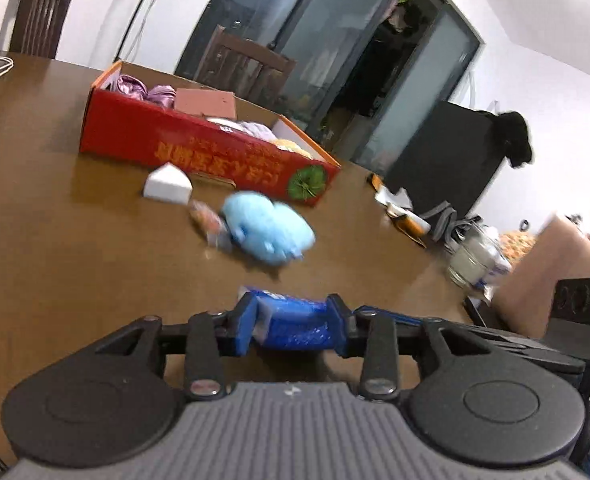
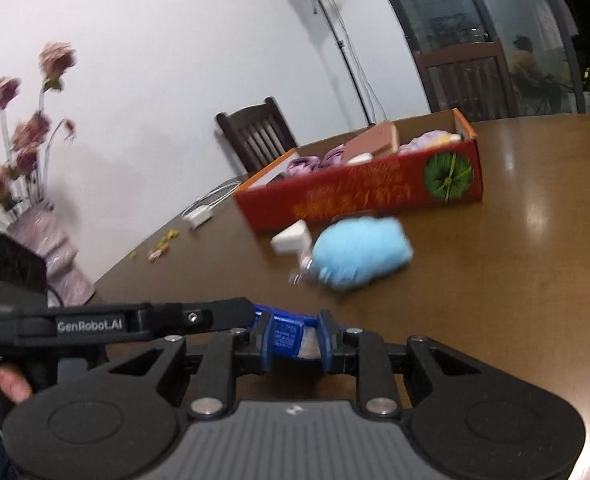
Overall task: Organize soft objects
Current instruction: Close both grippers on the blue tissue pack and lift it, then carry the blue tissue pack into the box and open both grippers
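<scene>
Together, both sets of fingers pinch one blue packet (image 1: 291, 322), left gripper (image 1: 293, 324) and right gripper (image 2: 295, 340) each clamping an end above the brown counter (image 1: 75, 240). Beyond lie a blue plush toy (image 2: 361, 252), a white wedge (image 1: 167, 184) and the red box (image 1: 215, 152) holding soft items.

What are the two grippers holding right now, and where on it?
Both hold one blue plastic packet: left gripper across its wider body, right gripper on the other end.
</scene>
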{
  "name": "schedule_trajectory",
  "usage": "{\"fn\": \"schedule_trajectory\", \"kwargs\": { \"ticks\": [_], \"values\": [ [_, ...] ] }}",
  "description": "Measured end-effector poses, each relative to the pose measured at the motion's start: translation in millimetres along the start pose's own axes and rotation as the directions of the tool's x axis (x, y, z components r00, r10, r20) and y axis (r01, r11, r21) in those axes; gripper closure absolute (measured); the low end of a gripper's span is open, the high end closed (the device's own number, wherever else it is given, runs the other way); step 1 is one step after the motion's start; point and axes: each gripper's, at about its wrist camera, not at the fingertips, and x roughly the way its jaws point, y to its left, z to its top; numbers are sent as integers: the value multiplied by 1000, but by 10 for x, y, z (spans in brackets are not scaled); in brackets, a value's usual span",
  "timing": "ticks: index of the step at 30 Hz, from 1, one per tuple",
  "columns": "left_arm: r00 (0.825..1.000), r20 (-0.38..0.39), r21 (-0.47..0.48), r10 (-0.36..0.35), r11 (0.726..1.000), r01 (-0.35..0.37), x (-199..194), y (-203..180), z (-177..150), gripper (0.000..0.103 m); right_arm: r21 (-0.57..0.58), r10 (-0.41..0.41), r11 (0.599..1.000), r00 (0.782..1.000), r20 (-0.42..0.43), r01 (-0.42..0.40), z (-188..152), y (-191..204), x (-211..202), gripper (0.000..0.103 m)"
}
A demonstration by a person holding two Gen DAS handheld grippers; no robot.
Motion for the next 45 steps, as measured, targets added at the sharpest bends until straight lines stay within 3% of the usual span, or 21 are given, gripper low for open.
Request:
{"fn": "schedule_trajectory", "kwargs": {
  "ticks": [4,10,18,22,26,28,32,37,41,45],
  "values": [
    [997,-49,-26,-63,998,62,-244,-18,-254,54,7,18,1000,998,-67,-18,-229,126,-184,76],
    [999,-33,-26,-39,999,38,-369,-60,-267,54,95,35,995,999,10,-36,-280,116,-514,71],
    [999,-19,-54,30,998,-31,-272,-8,-206,54,99,-2,995,1000,3,2,-196,93,-344,71],
    [997,-61,-38,48,998,-51,-155,30,-201,54,104,-23,994,999,-26,25,-189,31,-198,71],
    [996,-88,-13,-9,1000,7,-41,26,-203,63,116,-1,993,998,-67,9,-195,-51,-36,72],
    [997,-82,-1,2,1000,-2,15,18,-154,65,126,23,992,997,-75,-14,-177,-76,22,73],
    [999,-19,4,-34,999,34,116,11,204,67,102,-18,994,999,-47,23,60,-88,84,77],
    [994,70,93,-80,993,73,456,-56,1194,67,18,-26,1000,996,84,25,896,-151,188,77],
    [997,37,83,-66,995,63,1108,100,1950,67,21,-36,999,990,136,34,1672,-464,601,79],
    [999,-42,44,6,999,-5,1849,338,2375,67,87,-80,993,994,72,73,2194,-901,1268,78]
  ]
}}
